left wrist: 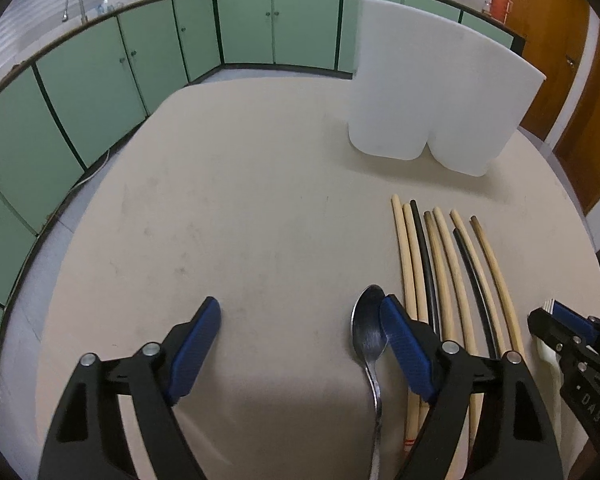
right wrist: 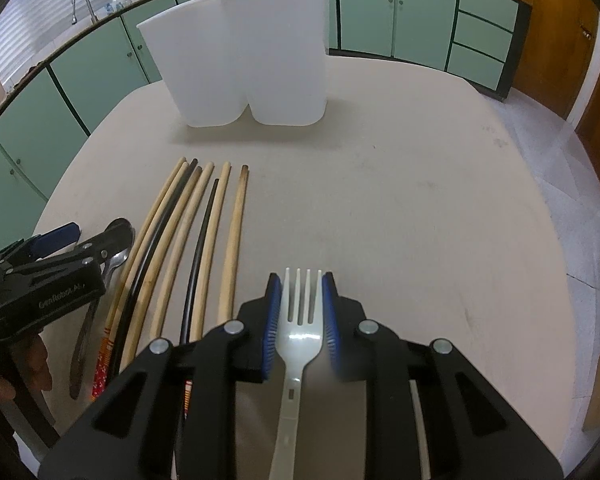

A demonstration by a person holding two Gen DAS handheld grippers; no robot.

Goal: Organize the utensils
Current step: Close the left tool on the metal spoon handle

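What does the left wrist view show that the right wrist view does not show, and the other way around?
Only the left wrist view shows the open left gripper from behind, with the full metal spoon by its right finger. Only the right wrist view shows the white plastic fork clearly, framed between the jaws of the right gripper. Both views share the chopsticks in a row, the white two-part holder and the table.

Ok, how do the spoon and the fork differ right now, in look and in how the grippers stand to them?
The spoon is dark shiny metal; the fork is pale translucent plastic. The spoon lies beside one finger of the wide-open left gripper, ungripped; the fork sits between the blue pads of the right gripper, which stand close on both sides. Both point toward the white holder and flank the chopsticks.
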